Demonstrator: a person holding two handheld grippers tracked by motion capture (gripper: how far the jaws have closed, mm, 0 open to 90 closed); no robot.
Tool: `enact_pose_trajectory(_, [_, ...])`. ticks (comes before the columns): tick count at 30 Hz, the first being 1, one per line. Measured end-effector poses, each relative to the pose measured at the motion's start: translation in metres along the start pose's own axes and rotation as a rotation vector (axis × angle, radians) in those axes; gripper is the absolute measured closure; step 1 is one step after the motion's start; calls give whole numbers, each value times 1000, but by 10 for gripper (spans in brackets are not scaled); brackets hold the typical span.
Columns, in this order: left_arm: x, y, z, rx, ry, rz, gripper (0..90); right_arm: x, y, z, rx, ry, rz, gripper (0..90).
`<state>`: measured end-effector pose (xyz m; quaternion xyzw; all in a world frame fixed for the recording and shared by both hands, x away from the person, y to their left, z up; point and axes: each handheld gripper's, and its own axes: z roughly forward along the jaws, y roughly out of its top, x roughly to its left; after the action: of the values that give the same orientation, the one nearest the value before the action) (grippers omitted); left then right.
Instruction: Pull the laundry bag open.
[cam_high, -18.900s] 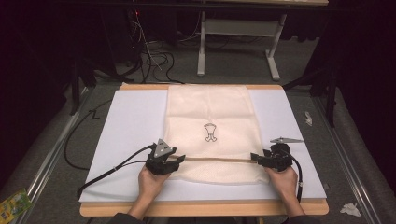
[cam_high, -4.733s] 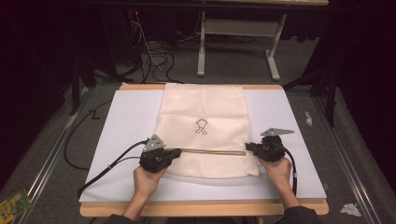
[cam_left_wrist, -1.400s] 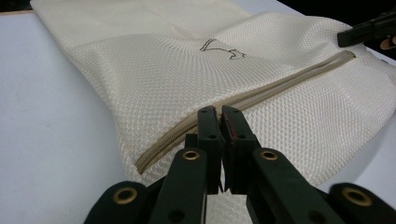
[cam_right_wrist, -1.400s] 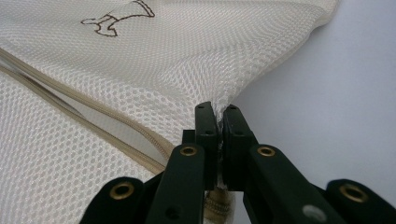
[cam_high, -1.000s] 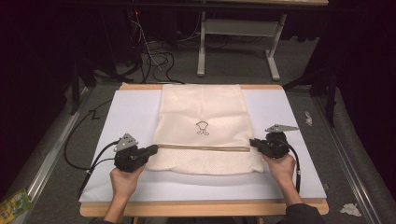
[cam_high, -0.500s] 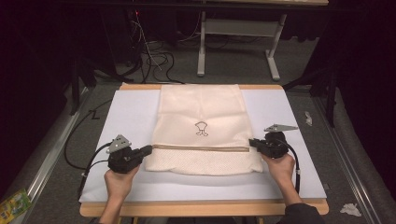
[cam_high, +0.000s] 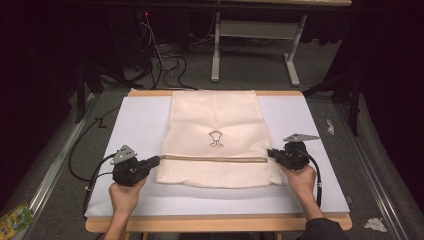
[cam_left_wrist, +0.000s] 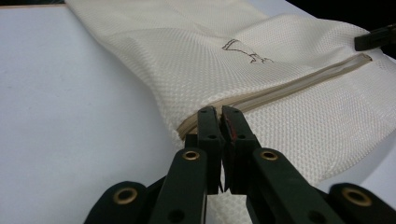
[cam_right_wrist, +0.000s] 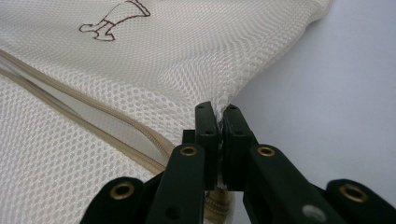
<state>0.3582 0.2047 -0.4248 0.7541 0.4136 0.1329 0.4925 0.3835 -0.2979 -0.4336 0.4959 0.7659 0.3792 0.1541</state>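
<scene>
A cream mesh bag (cam_high: 215, 115) lies flat on the white board (cam_high: 310, 125), with a small brown emblem (cam_high: 215, 138) and a tan zipper (cam_high: 215, 159) running across it. My left gripper (cam_high: 158, 159) is shut at the zipper's left end, on the bag's left edge. In the left gripper view the jaws (cam_left_wrist: 218, 114) are pressed together over the end of the zipper (cam_left_wrist: 299, 84). My right gripper (cam_high: 270, 152) is shut on the bag's right edge. In the right gripper view the mesh (cam_right_wrist: 187, 56) puckers up between the closed tips (cam_right_wrist: 217, 109).
The board rests on a wooden table (cam_high: 215, 223). Bare white surface lies on both sides of the bag and in front of it. Beyond the table are a metal stand (cam_high: 255, 35) and floor cables (cam_high: 165, 65). Paper scraps (cam_high: 374, 224) lie on the floor at the right.
My left hand has shifted slightly to the left and toward the near edge, with the bag's left edge following. The right gripper has held still.
</scene>
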Motion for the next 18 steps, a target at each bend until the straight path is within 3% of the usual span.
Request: enact_pose_trajectory(18, [8,-4,3,38,24,-5,874,-3,-3,-1,2,-2,4,884])
